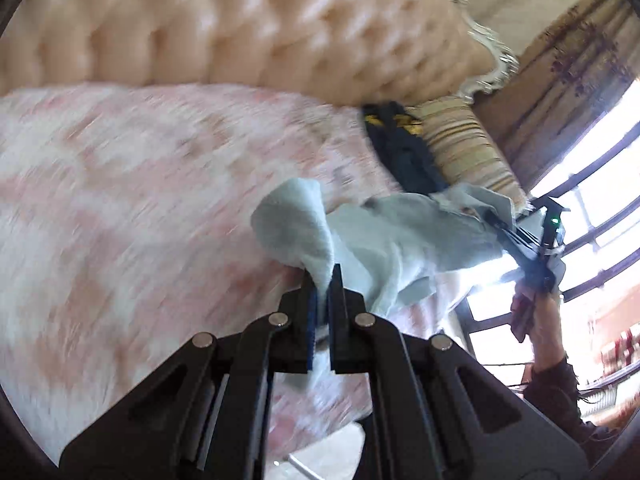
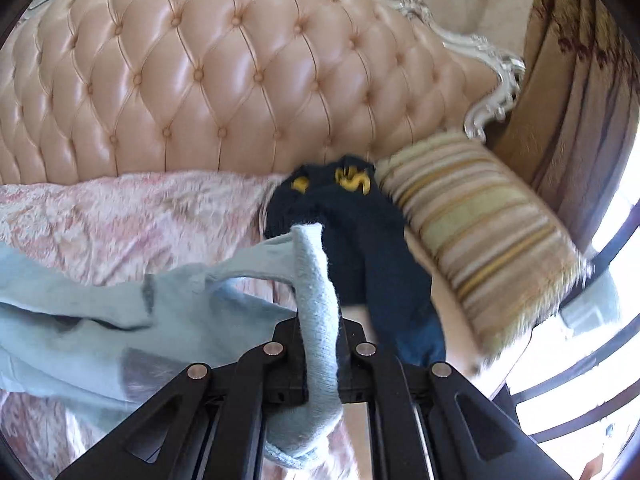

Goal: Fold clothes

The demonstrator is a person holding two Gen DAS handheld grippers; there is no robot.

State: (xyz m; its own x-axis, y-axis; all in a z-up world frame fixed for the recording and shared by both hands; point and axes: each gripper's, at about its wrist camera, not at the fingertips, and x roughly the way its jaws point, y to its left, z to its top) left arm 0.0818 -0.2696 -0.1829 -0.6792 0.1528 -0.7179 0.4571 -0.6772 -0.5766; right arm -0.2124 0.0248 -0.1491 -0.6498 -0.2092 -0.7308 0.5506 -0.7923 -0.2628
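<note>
A light blue knitted garment (image 1: 384, 236) hangs stretched between my two grippers above the pink bed cover (image 1: 140, 184). My left gripper (image 1: 325, 280) is shut on one corner of it. My right gripper (image 2: 320, 320) is shut on another edge, and the blue garment (image 2: 92, 312) trails off to the left in that view. The right gripper also shows in the left wrist view (image 1: 536, 240), held up at the right by a hand. A dark navy garment (image 2: 348, 232) with yellow letters lies on the bed by the headboard.
A tufted beige headboard (image 2: 224, 72) stands behind the bed. A striped cushion (image 2: 480, 232) lies to the right of the navy garment. Patterned curtains (image 2: 580, 100) and a bright barred window (image 1: 600, 200) are at the right.
</note>
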